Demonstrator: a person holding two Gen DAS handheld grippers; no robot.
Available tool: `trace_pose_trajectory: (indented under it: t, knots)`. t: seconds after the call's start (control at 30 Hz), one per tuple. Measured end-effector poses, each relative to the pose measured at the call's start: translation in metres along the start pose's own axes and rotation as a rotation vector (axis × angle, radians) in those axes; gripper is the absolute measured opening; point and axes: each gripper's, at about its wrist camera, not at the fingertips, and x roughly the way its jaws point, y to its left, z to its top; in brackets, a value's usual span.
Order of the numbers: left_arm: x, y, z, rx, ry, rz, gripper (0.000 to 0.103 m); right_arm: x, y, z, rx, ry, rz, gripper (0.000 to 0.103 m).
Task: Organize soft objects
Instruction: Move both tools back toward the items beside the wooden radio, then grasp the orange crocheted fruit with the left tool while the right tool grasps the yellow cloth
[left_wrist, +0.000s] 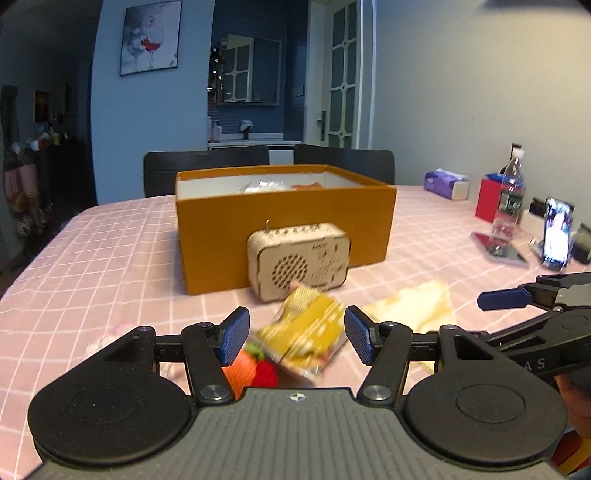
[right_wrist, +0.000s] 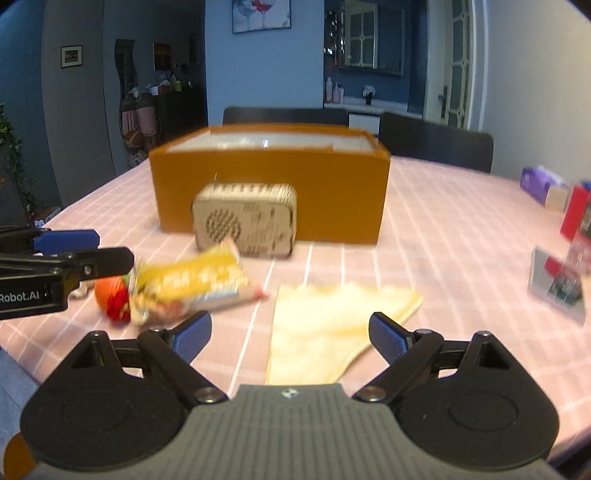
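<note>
Jaws of left gripper (left_wrist: 295, 338) spread wide, grasping nothing; blue pads (left_wrist: 233, 336) on either side of a yellow snack packet (left_wrist: 308, 332), apart from it. Jaws of right gripper (right_wrist: 290, 334) likewise spread wide and empty, poised over a pale yellow cloth (right_wrist: 332, 332).

Snack packet lying flat on pink checked counter (left_wrist: 110, 266), blurred in both views. Orange and red knitted toy (left_wrist: 255, 367) just beside packet's left end, partly tucked under it. Pale yellow cloth spread flat on counter to the right of packet, near but apart.

Orange box (left_wrist: 284, 225) open-topped, standing further back at mid-counter; white and orange items visible inside, too blurred to identify. Small wooden radio (left_wrist: 299, 254) upright against front wall of box, between box and packet.

Along right side of counter: purple tissue pack (left_wrist: 445, 182), red box (left_wrist: 489, 199), clear water bottle (left_wrist: 511, 195) upright, phone (left_wrist: 557, 230) propped with screen lit.

Two dark chairs (left_wrist: 343, 158) behind far edge of counter. Framed wine-glass picture (left_wrist: 150, 37) on back wall.
</note>
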Motion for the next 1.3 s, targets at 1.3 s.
trace_pose_trajectory:
  t: [1.3]
  knots:
    - [0.053,0.011,-0.026,0.284,0.165,0.101,0.061,0.051,-0.003,-0.007,0.067,0.046,-0.105,0.096]
